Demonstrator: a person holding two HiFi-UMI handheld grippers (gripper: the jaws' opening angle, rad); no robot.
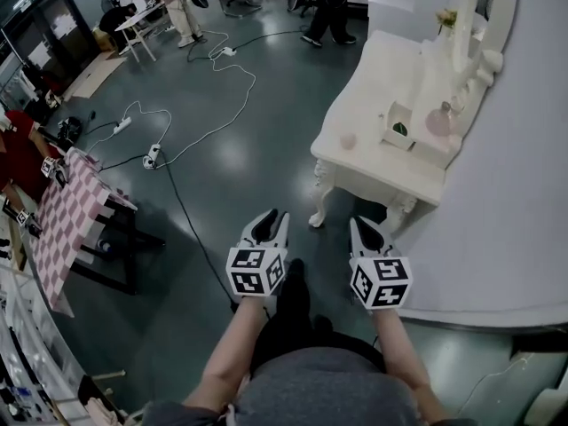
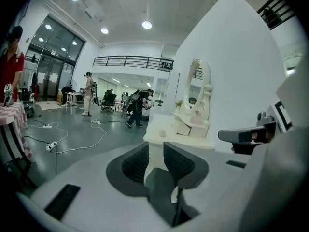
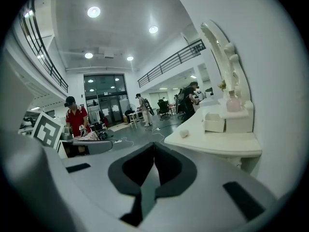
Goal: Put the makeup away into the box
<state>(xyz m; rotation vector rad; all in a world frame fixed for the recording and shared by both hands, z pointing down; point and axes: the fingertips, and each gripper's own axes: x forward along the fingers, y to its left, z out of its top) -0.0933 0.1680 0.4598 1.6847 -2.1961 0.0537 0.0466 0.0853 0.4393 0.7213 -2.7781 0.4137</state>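
Observation:
A white dressing table (image 1: 373,162) stands ahead at the upper right. On it lie a small pale round makeup piece (image 1: 348,140), a small open white box (image 1: 401,124) and a pink bottle (image 1: 441,119). Both grippers hang over the floor, short of the table's near edge and touching nothing. My left gripper (image 1: 268,224) is open, with a narrow empty gap between its fingers (image 2: 156,153). My right gripper (image 1: 366,232) is shut, its tips meeting on nothing (image 3: 154,146). The right gripper view shows the round piece (image 3: 183,133), the box (image 3: 214,122) and the bottle (image 3: 233,102) to the right of its jaws.
A mirror (image 1: 470,16) rises at the table's back against a white wall panel (image 1: 515,202). A table with a checked cloth (image 1: 67,216) stands at the left, a person beside it. White cables and power strips (image 1: 153,156) lie on the dark floor. People stand far back.

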